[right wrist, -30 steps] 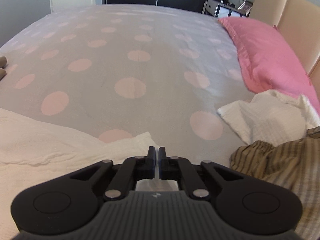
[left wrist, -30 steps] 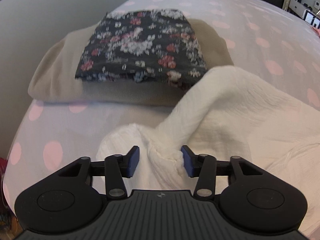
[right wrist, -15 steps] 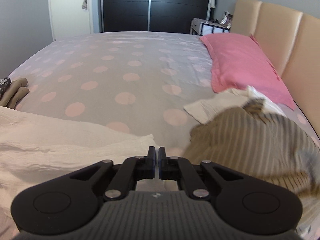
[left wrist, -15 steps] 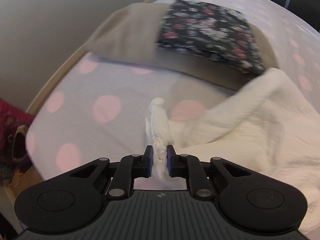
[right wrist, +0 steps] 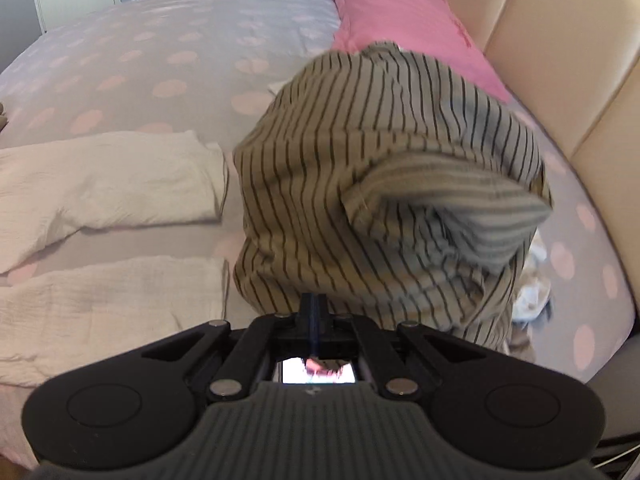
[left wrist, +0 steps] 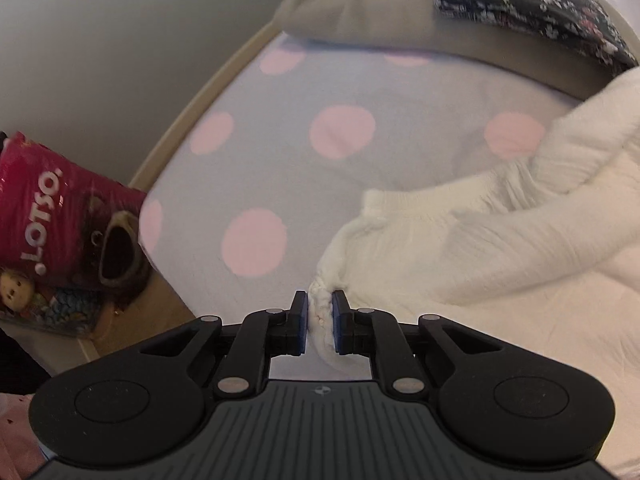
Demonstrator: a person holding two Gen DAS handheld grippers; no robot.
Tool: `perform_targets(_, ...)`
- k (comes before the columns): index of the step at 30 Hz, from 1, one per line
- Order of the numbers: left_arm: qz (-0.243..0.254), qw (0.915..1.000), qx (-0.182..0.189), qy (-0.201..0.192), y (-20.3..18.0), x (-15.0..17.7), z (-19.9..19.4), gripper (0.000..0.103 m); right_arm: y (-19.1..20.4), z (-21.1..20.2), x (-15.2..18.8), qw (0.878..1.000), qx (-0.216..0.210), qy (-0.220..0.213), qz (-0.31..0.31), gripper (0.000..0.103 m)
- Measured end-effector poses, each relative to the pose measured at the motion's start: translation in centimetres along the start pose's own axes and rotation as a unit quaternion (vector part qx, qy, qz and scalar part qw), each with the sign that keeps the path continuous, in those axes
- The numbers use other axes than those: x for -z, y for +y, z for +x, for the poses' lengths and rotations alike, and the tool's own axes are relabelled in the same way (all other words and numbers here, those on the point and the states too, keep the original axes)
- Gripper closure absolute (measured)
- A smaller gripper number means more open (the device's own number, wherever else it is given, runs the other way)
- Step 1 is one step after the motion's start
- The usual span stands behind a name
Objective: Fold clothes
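Left gripper (left wrist: pixel 320 316) is clamping a bunched corner of the white garment (left wrist: pixel 500 248) lying on the bed (left wrist: pixel 280 152). Right gripper (right wrist: pixel 314 314) is staying fully closed; whether it is pinching cloth cannot be told. The bunched grip is risking a slip, or a skewed fold.

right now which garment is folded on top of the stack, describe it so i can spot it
Start at the polka-dot bed and follow its edge beside the wall to the far corner, where a folded beige garment lies. On top of it sits the folded floral garment: black with small red and white flowers, unlike the plain cream clothes nearby.
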State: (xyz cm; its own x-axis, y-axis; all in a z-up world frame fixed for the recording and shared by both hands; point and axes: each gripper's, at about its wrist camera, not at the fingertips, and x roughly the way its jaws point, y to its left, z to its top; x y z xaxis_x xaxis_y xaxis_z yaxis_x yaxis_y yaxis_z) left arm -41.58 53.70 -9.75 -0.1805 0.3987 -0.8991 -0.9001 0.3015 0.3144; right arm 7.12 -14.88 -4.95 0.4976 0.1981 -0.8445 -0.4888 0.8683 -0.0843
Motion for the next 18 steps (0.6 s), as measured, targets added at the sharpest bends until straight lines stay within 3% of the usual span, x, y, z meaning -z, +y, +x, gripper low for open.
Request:
perform_targets(6,0.007,0.9999,-0.01,0.0,-0.8,-0.2,0.0,0.092,2.0,1.7,1.4,0.996,-0.072,0.039,0.023,0.097)
perform_targets(7,0.008,0.9999,-0.011,-0.001,-0.9,-0.3,0.0,0.092,2.8,2.2,1.7,0.995,-0.084,0.048,0.024,0.094)
perform_targets(8,0.01,0.9999,-0.013,-0.001,-1.0,-0.3,0.0,0.092,3.4,2.7,1.9,0.994,-0.094,0.056,0.024,0.084)
perform_targets(10,0.015,0.9997,-0.017,-0.002,-1.2,-0.2,0.1,0.092,4.5,3.6,2.5,0.992,-0.105,0.066,0.021,0.074)
perform_targets(16,0.023,0.9995,-0.023,0.0,-1.7,-0.3,0.3,0.092,7.1,5.4,2.2,0.988,-0.131,0.083,0.006,0.073)
perform_targets(18,0.024,0.9994,-0.024,-0.001,-1.8,-0.4,0.3,0.092,7.6,6.2,1.6,0.988,-0.132,0.083,0.004,0.062)
